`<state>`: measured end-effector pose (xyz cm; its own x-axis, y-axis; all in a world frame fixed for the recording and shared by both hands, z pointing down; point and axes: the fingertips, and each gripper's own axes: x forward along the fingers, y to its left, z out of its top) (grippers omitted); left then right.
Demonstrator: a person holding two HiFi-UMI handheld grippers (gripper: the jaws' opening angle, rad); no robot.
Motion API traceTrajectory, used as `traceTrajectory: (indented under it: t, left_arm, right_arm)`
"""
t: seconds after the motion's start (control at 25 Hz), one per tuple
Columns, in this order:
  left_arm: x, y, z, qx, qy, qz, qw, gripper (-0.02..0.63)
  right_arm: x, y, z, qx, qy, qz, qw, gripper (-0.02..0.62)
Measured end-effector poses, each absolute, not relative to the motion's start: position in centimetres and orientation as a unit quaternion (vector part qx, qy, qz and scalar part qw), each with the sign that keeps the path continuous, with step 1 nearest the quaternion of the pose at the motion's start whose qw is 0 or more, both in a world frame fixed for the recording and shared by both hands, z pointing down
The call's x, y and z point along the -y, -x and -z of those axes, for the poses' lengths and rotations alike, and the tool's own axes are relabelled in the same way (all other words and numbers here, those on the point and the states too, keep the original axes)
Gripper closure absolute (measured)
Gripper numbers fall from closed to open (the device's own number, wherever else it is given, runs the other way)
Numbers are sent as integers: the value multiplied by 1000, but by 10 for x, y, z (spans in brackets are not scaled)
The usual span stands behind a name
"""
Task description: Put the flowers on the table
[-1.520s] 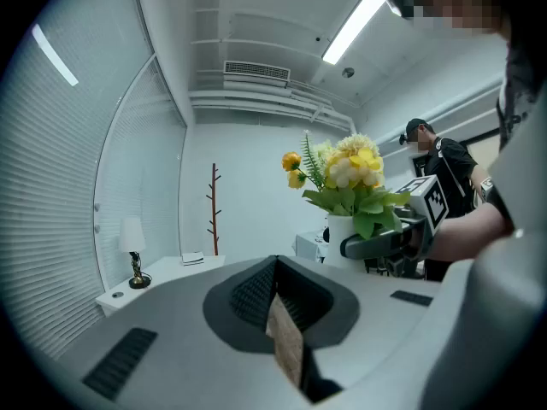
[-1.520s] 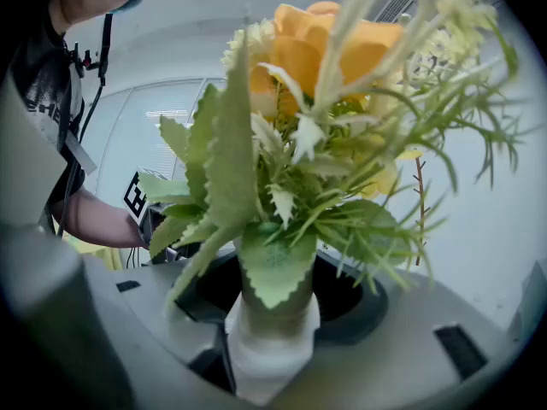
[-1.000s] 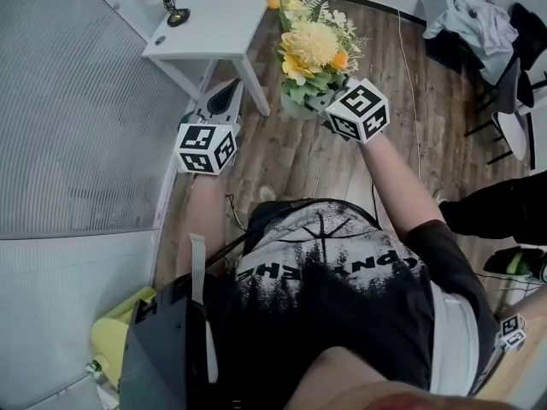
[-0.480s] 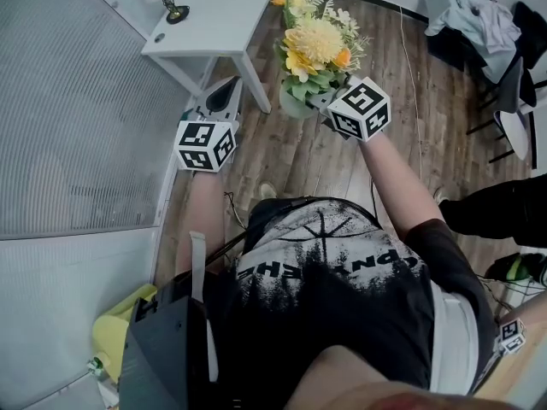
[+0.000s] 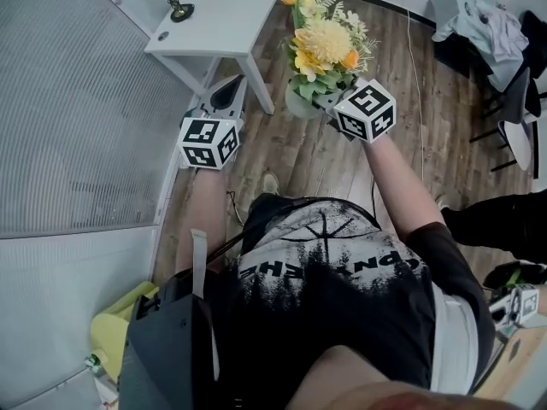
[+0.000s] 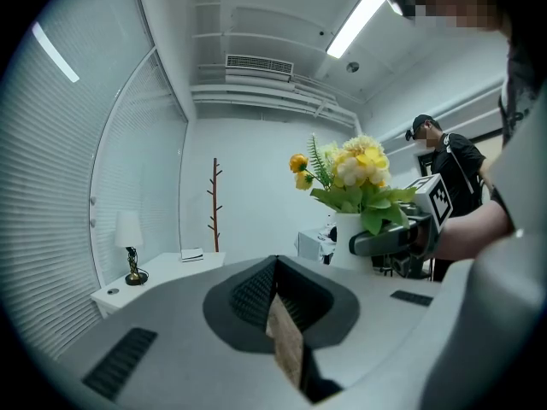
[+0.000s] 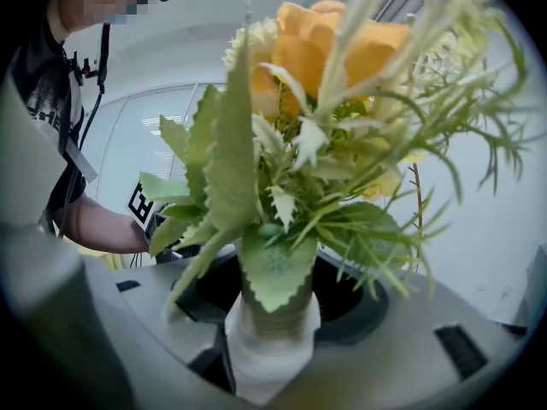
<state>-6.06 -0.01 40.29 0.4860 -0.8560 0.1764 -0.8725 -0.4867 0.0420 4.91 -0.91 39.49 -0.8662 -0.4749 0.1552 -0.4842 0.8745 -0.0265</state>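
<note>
The flowers (image 5: 325,43), a yellow and orange bunch with green leaves in a pale vase (image 5: 299,105), hang above the wood floor just right of the white table (image 5: 218,15). My right gripper (image 5: 329,108) is shut on the vase neck (image 7: 272,348), and the blooms (image 7: 316,67) fill the right gripper view. In the left gripper view the bunch (image 6: 355,165) and right gripper (image 6: 395,239) sit at the right, with the table (image 6: 162,272) low at the left. My left gripper (image 5: 224,97) is shut and holds nothing, near the table's front leg.
A small lamp (image 5: 179,8) stands on the table's left end. Window blinds (image 5: 77,101) line the left side. A chair with clothes (image 5: 491,24) is at the back right, another person's leg (image 5: 504,216) at the right, a yellow bin (image 5: 115,336) behind me.
The right gripper and the flowers have shifted slightly up and right in the head view. The left gripper has barely moved.
</note>
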Motion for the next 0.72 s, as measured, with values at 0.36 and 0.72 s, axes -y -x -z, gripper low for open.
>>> traceTrajectory:
  t: [0.36,0.72]
  left_arm:
    - [4,56,-407,506,-858,-71,59,594]
    - [4,55,-405,499,-861,-78,55,594]
  right_arm:
    - [12,-50,-399,967,-243,-26,73,345]
    - [13,-48,-396,967,-246,-22,65,347]
